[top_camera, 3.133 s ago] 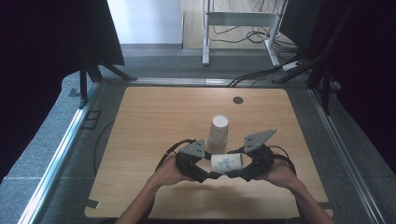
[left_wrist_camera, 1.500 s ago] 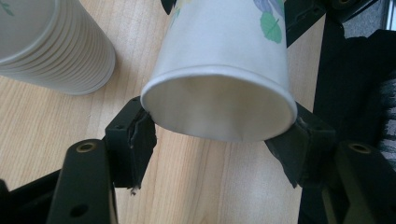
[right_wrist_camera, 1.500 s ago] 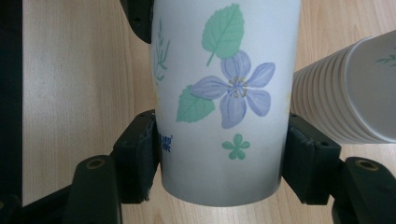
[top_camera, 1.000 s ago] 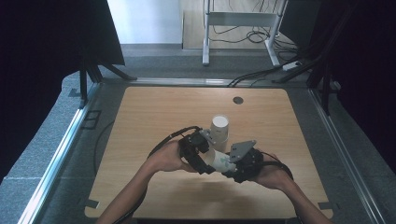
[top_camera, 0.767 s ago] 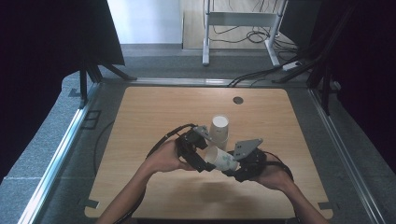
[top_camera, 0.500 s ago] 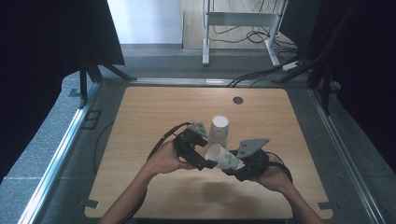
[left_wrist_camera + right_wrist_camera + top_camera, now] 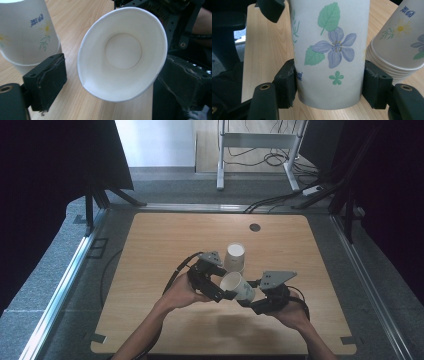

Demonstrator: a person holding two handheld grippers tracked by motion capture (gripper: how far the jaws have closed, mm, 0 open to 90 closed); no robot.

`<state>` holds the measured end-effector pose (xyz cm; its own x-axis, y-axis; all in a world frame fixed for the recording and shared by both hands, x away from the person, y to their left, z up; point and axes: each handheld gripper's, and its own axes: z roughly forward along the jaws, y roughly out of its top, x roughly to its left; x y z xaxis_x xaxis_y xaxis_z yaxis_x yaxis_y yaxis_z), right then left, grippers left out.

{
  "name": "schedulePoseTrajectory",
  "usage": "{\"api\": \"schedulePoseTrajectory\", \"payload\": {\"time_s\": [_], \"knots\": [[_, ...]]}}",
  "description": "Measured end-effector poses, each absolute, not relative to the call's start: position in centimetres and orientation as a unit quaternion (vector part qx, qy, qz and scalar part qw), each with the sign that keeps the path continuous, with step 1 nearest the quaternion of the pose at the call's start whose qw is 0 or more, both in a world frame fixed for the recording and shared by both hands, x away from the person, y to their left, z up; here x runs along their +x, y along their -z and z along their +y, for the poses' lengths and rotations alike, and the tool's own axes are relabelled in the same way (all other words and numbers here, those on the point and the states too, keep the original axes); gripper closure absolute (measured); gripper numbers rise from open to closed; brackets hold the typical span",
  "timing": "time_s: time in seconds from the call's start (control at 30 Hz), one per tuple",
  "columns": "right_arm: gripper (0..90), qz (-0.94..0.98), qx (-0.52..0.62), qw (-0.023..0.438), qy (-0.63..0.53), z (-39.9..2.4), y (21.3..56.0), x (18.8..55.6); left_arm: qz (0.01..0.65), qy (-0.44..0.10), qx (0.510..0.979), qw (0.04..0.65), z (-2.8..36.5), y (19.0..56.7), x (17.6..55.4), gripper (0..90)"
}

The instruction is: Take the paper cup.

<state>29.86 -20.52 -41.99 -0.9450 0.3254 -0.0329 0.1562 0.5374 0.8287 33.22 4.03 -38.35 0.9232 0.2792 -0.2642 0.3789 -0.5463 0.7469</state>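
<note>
Lab recording bay: wooden table (image 7: 150,320), black curtains (image 7: 45,165), floor cables (image 7: 280,202), metal stand (image 7: 255,142).

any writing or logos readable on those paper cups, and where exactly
Held paper cup: small blue characters low on its wall beside the left pad of the right tongs, too small to read.
Stack of paper cups: blue characters near the top of the outer cup, too blurred to read.
The left gripper view shows a blue mark on that stack, also unreadable.
Nothing else bears text.

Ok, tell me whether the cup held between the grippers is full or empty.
Empty. The left gripper view looks straight into the held cup: bare white bottom, clean walls. It lies tipped sideways in the right gripper.
</note>
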Motion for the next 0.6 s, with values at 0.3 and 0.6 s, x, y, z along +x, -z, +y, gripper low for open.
{"api": "schedulePoseTrajectory", "payload": {"time_s": [0.3, 0.6], "knots": [[36.1, 0.866, 0.137, 0.087, -0.473, -20.5, 42.6, 29.8, 0.191, 0.082, 0.870, 0.446, 3.6, 38.7, 33.5, 19.5], [34.0, 0.868, 0.144, 0.077, -0.469, -20.5, 43.1, 30.3, 0.190, 0.055, 0.885, 0.421, 2.9, 38.1, 33.4, 29.5]]}}
